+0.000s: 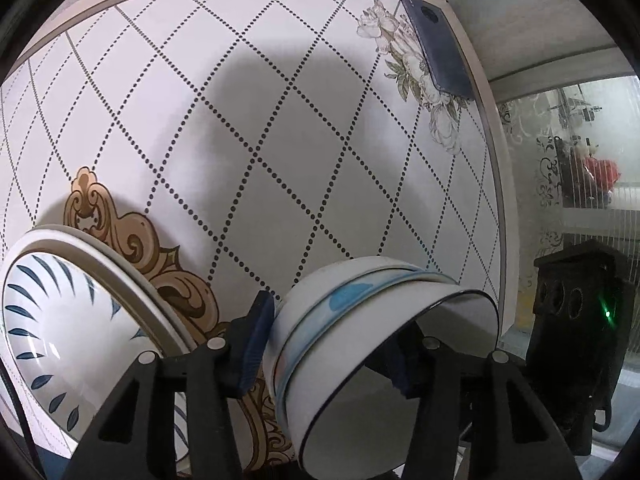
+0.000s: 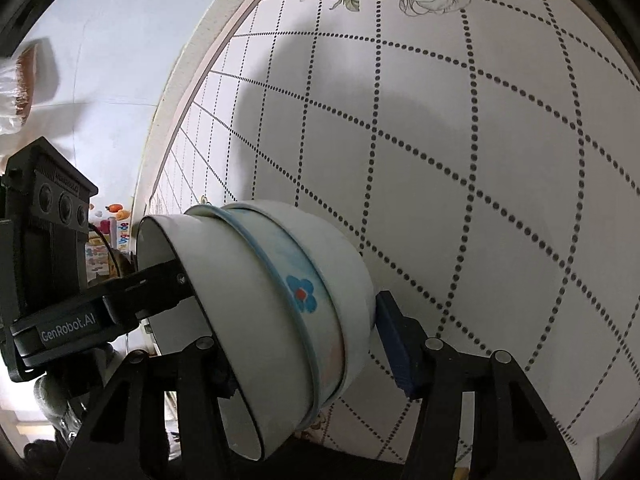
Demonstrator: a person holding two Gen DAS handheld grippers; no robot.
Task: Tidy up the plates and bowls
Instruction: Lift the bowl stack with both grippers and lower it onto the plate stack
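Firmly clamped from two sides: a bowl stack (image 1: 360, 320) of three nested white bowls, tipped on edge over the dotted-diamond tablecloth (image 1: 280, 140), well right of the plates. Cannot tell whether touching the cloth or hanging clear of it. Shows a pale blue rim band and a blue flower with a red centre on the middle bowl, plus a thin dark line round the innermost rim.

Grasped by the left gripper (image 1: 328, 344), with one blue pad (image 1: 256, 340) pressed to the outermost bowl's underside and the other finger reaching inside the innermost bowl. Gripped as well by the right gripper (image 2: 308, 360), its blue pad (image 2: 394, 344) set against the outer bowl's base on the right and its opposite finger mostly hidden behind the open rim. Seen from the right wrist, meets the left gripper's black finger poking into the bowl mouth from the left.

Further out, at the near left in the left wrist view, finds a blue-leaf plate (image 1: 60, 320) lying on the white rim of a second plate (image 1: 120, 248), beside a gold scroll print (image 1: 132, 232). At the far right edge of the table, picks out a dark blue phone (image 1: 436, 48) next to a grey flower print (image 1: 416, 76).
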